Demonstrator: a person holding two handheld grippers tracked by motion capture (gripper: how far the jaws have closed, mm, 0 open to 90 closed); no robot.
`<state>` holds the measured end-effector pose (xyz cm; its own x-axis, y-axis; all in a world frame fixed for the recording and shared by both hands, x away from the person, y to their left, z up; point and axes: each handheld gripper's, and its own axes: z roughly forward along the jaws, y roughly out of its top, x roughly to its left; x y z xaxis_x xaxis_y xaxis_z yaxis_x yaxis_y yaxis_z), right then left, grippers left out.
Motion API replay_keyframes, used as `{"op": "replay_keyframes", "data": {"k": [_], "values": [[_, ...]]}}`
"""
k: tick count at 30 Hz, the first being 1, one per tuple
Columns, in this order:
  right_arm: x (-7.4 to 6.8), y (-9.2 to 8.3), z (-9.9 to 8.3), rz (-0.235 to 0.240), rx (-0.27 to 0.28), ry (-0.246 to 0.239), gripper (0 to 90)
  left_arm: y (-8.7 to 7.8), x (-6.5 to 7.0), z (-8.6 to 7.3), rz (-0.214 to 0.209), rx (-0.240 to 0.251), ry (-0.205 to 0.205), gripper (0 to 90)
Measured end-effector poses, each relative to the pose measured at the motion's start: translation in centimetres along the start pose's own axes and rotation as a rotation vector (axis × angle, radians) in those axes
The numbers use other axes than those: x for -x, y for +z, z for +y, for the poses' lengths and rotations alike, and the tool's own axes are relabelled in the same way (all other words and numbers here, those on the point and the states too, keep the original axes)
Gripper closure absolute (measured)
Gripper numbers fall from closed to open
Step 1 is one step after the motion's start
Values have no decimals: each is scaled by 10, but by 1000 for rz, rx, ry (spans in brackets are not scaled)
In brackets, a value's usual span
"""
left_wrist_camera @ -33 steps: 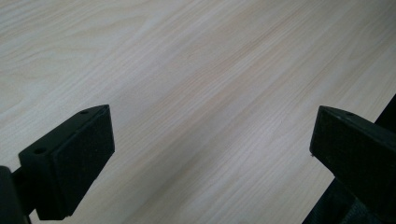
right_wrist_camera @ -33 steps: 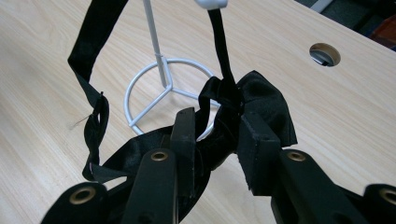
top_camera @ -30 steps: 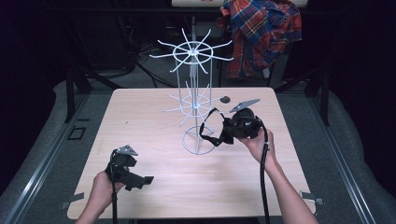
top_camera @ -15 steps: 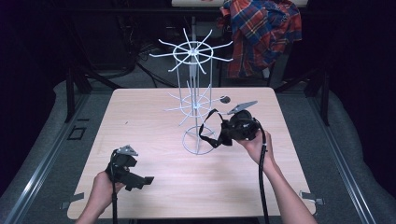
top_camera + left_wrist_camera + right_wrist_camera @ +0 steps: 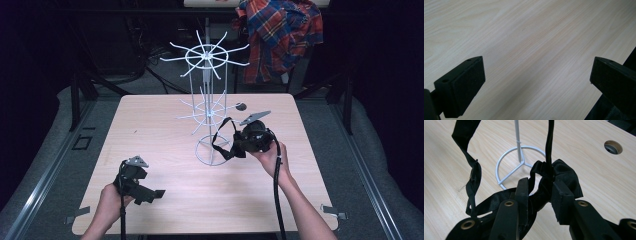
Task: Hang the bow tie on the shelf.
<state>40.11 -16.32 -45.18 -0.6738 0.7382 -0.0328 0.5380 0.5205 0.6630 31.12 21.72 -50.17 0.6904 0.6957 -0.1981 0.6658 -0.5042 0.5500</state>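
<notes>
My right gripper (image 5: pixel 236 149) hovers just right of the white wire rack (image 5: pixel 207 107) and points at its ring base (image 5: pixel 520 163). It is shut on a bunched black fabric piece (image 5: pixel 565 173). That piece's thin strap (image 5: pixel 216 145) loops out toward the rack. In the right gripper view another length of strap (image 5: pixel 549 142) runs straight up from the jaws. Close to the front left of the table, my left gripper (image 5: pixel 152 195) rests in the person's hand. Its jaws stand wide apart over bare wood (image 5: pixel 536 70), with nothing between them.
The light wooden table (image 5: pixel 150 130) has a round cable hole (image 5: pixel 240 106) behind the rack. A plaid shirt (image 5: pixel 280 35) hangs beyond the far edge. Dark floor and metal frame rails surround the table.
My right gripper has drifted slightly toward the near edge with the black fabric still in it. The left gripper has stayed still.
</notes>
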Motion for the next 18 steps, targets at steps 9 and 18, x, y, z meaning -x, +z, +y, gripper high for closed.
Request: {"op": "replay_keyframes", "data": {"k": [9,18], "values": [[-1,4,-2,13,6,-2,700,1,1,0,0,-2,2,1],[-1,9,-4,24,-10,1,701,2,2,1,1,-14,9,1]]}}
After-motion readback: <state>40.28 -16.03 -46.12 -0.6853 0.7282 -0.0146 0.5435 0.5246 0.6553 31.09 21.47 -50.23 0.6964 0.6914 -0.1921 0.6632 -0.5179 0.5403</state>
